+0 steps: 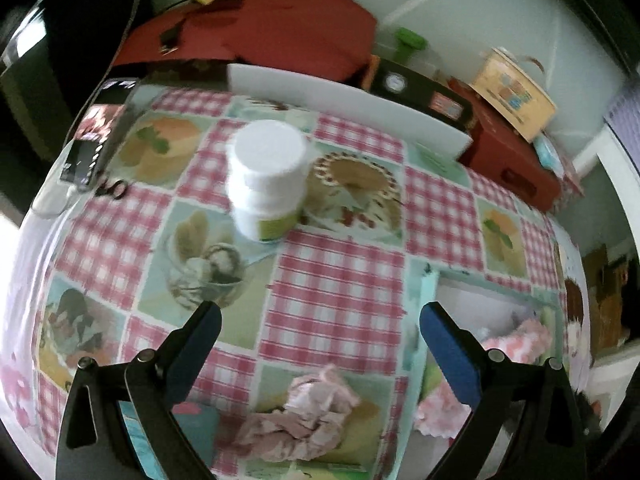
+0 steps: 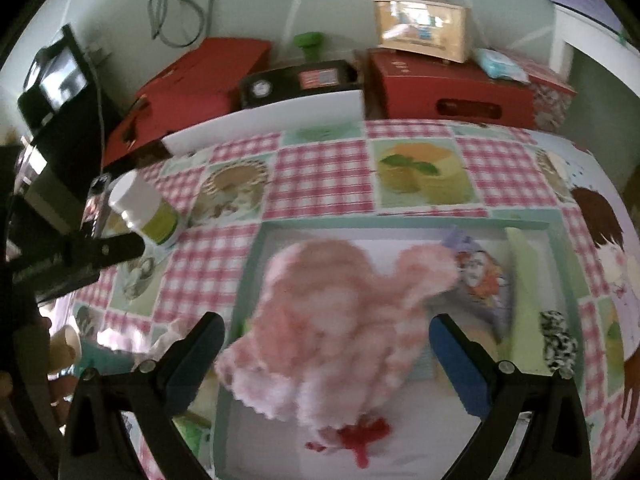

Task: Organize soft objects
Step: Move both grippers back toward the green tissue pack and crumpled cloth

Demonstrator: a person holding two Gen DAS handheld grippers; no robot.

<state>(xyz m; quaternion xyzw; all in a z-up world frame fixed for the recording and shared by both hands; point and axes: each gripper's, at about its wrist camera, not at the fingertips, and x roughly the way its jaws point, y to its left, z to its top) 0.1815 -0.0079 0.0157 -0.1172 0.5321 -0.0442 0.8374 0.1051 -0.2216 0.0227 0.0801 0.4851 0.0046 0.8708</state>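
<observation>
**Both tongs spread, fluffy cloth over box**

Left tongs [image 1: 320, 340] spread wide, nothing between the blue pads, hovering above the checked pink-and-picture tablecloth [image 1: 340, 272]. Just below them lies a crumpled pale pink soft cloth [image 1: 304, 412] on the table. Right tongs [image 2: 326, 360] also spread, empty; a fluffy pink-and-white knitted cloth [image 2: 332, 320] sits between and past them in the shallow teal-rimmed white box [image 2: 560, 264], blurred, possibly mid-fall. Small black-and-white patterned soft item [image 2: 558, 340] at the box's right side. Farther off, white plastic bottle with green label [image 1: 266, 176] stands upright. Red cardboard boxes [image 2: 452, 88] against the wall.
</observation>
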